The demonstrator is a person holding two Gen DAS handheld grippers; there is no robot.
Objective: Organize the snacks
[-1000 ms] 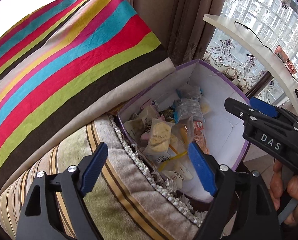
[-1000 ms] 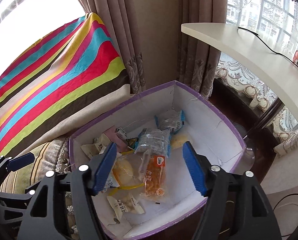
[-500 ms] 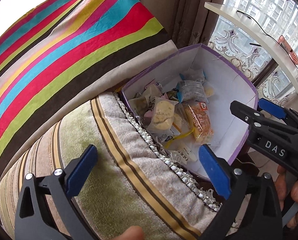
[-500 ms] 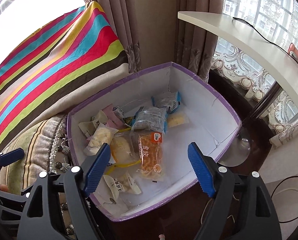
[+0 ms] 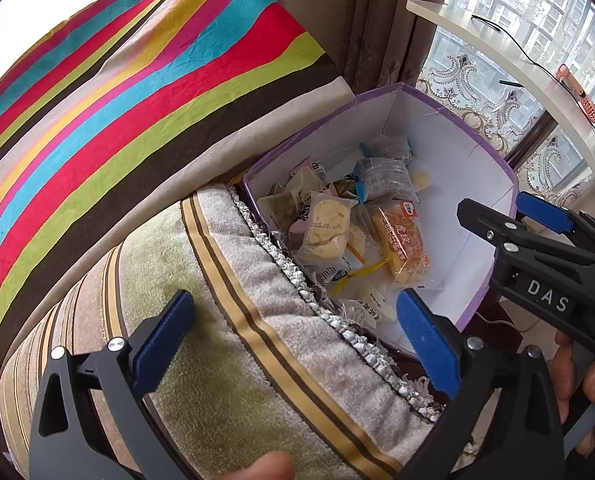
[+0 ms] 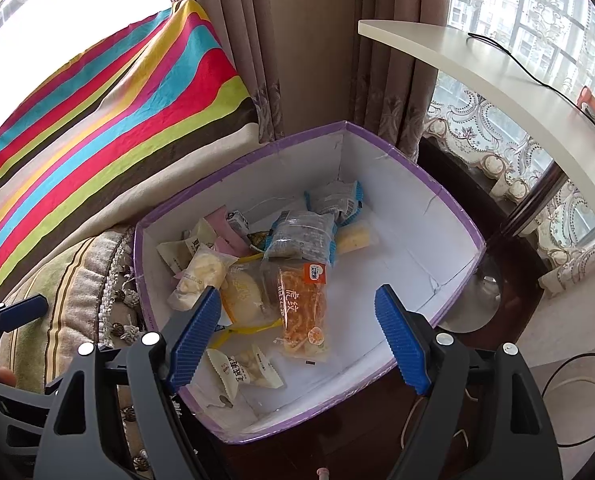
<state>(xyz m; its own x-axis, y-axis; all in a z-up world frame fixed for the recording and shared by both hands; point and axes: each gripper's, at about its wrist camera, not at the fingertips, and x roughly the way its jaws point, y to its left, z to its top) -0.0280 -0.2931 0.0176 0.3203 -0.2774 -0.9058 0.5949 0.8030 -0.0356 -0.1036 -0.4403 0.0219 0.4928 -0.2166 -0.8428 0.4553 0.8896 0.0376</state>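
A: Nearest first — how do the tools stand?

B: The left gripper [image 5: 297, 340] hangs over the striped cushion [image 5: 217, 320], jaws spread wide with nothing between them; they have just been opening. The right gripper [image 6: 297, 340] hovers above the near edge of the box [image 6: 437, 200], jaws well apart, having widened a little, also holding nothing.

A: And the snacks?

B: All inside the white, purple-rimmed box, which sits just right of the cushion. They are heaped toward its left half; the right half of the floor is bare.

A: Which way does the orange packet [image 6: 301, 308] point?

B: It lies flat, long axis running near to far, its label end on the far side. Nearest of all is a small cream packet [image 6: 243, 366], lying slantwise.

A: A count?

B: One orange packet, two blue-edged clear packets [image 6: 301, 236] at the far end of the heap, one round pale cake [image 6: 203, 272] in clear wrap at the left. The rest overlap too much to count exactly.

A: Beyond that?

B: A striped blanket [image 6: 117, 100] at far left, curtains [image 6: 257, 40] behind the box.
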